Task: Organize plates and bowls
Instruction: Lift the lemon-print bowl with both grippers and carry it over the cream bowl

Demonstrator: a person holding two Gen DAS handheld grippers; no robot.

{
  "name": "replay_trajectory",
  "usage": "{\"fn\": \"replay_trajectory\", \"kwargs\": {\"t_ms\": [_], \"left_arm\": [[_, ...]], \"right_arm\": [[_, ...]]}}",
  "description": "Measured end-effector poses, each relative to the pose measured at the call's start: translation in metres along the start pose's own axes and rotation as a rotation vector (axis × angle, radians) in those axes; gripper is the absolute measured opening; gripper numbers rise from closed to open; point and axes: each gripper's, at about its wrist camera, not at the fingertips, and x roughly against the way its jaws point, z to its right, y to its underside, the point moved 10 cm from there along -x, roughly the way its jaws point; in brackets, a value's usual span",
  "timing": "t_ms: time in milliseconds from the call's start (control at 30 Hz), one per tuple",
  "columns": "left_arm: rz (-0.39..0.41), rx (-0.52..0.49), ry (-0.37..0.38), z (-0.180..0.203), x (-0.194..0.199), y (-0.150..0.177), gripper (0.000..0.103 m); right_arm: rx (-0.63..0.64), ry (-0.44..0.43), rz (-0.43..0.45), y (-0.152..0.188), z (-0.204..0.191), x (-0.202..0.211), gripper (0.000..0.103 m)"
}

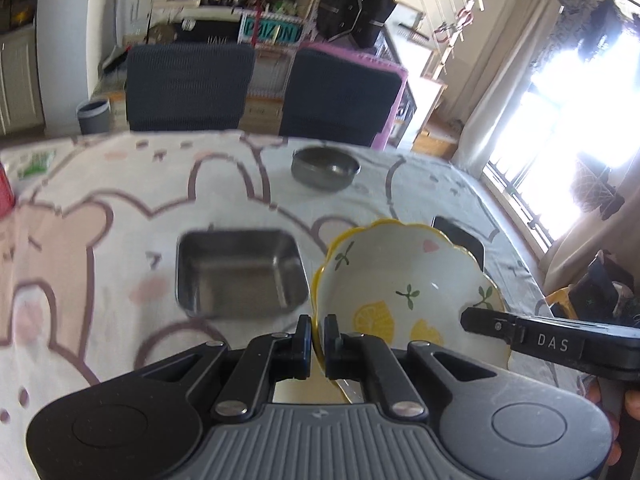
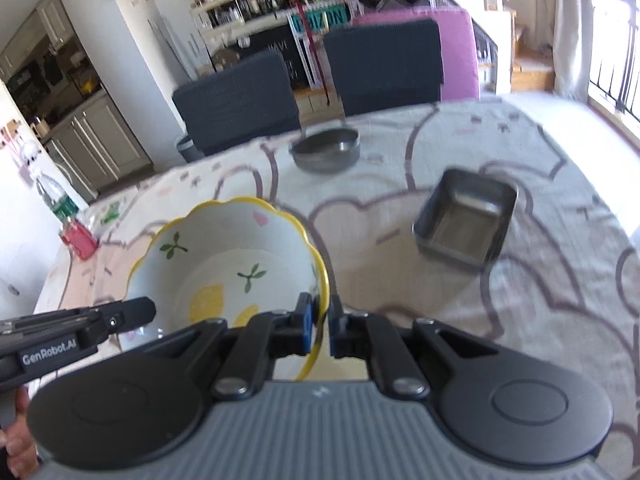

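A white ceramic bowl with a yellow scalloped rim and lemon prints (image 1: 404, 280) is held by both grippers above the table. My left gripper (image 1: 318, 344) is shut on its left rim. My right gripper (image 2: 320, 326) is shut on the opposite rim of the same bowl (image 2: 224, 264). The right gripper also shows at the bowl's right side in the left wrist view (image 1: 520, 334); the left gripper shows at lower left in the right wrist view (image 2: 80, 330). A rectangular steel tray (image 1: 240, 272) (image 2: 466, 218) and a round steel bowl (image 1: 325, 167) (image 2: 326, 152) sit on the tablecloth.
The table has a cartoon-bear tablecloth (image 1: 100, 220). Two dark chairs (image 1: 188, 84) stand at its far edge. A red container (image 2: 80, 240) and a plastic bottle (image 2: 54, 196) stand at the table's left end. A dark flat object (image 1: 460, 236) lies behind the ceramic bowl.
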Motion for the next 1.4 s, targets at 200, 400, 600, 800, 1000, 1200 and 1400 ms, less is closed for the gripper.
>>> {"fn": "replay_trajectory", "kwargs": {"t_ms": [200, 400, 600, 800, 1000, 1200, 1400], "left_arm": [[-0.048, -0.012, 0.002, -0.002, -0.006, 0.021, 0.007], [-0.114, -0.003, -0.01, -0.008, -0.017, 0.041, 0.007], [-0.168, 0.017, -0.014, -0.009, -0.029, 0.053, 0.007], [-0.199, 0.008, -0.027, -0.008, -0.037, 0.06, 0.007], [-0.235, -0.006, -0.036, -0.008, -0.044, 0.065, 0.008], [-0.253, -0.008, -0.044, -0.01, -0.048, 0.068, 0.008], [-0.265, -0.011, -0.056, -0.012, -0.052, 0.069, 0.008]], "right_arm": [[0.001, 0.014, -0.019, 0.009, 0.003, -0.007, 0.009], [0.015, 0.027, -0.111, 0.03, 0.003, -0.022, 0.009], [0.032, 0.065, -0.173, 0.043, 0.005, -0.033, 0.01], [0.041, 0.087, -0.223, 0.051, 0.01, -0.043, 0.011], [0.047, 0.093, -0.256, 0.055, 0.015, -0.052, 0.011], [0.06, 0.107, -0.282, 0.058, 0.016, -0.058, 0.011], [0.075, 0.112, -0.295, 0.06, 0.014, -0.061, 0.011]]}}
